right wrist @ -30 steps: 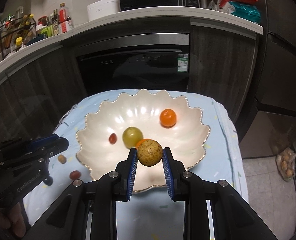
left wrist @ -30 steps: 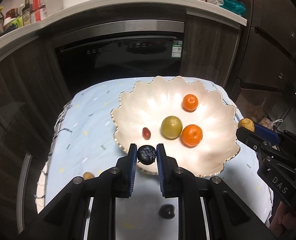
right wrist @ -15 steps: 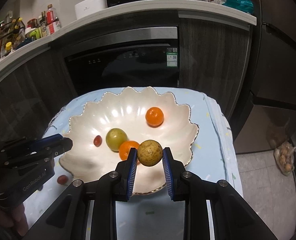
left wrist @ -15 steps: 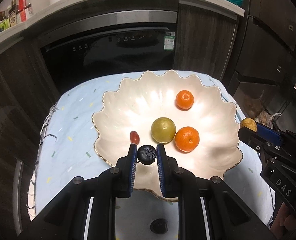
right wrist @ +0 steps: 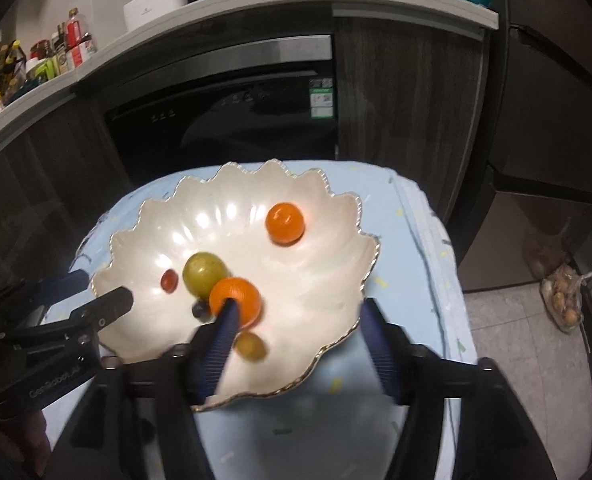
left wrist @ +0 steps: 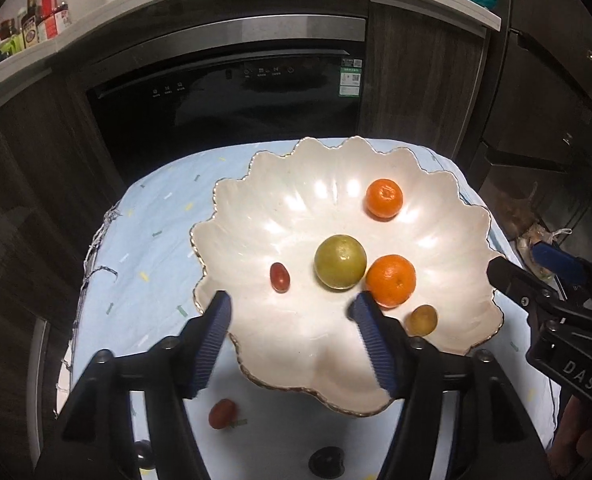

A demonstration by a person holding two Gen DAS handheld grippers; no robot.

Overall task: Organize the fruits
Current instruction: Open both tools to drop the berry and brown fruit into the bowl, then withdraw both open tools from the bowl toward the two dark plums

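Observation:
A white scalloped bowl (left wrist: 296, 208) (right wrist: 327, 272) sits on a light blue cloth. It holds two oranges (left wrist: 384, 198) (left wrist: 390, 280), a green round fruit (left wrist: 340, 256), a small red fruit (left wrist: 279, 277) and a yellow-brown fruit (left wrist: 421, 320) (right wrist: 250, 346). A dark berry (right wrist: 201, 311) lies beside the near orange. My left gripper (left wrist: 292, 316) (right wrist: 92, 294) hangs over the bowl's near left rim, its jaws opening with nothing between them. My right gripper (right wrist: 299, 328) (left wrist: 531, 268) is over the near right rim, jaws opening and likewise empty.
On the cloth (left wrist: 156, 248) in front of the bowl lie a red fruit (left wrist: 222, 414) and two dark fruits (left wrist: 327, 460) (left wrist: 144, 454). A black oven front (left wrist: 236, 108) and a counter stand behind. A bag of fruit (right wrist: 563, 300) lies on the floor at right.
Both grippers moved forward over the bowl and opened. The dark berry left the left jaws and the yellow-brown fruit left the right jaws; both now lie in the bowl.

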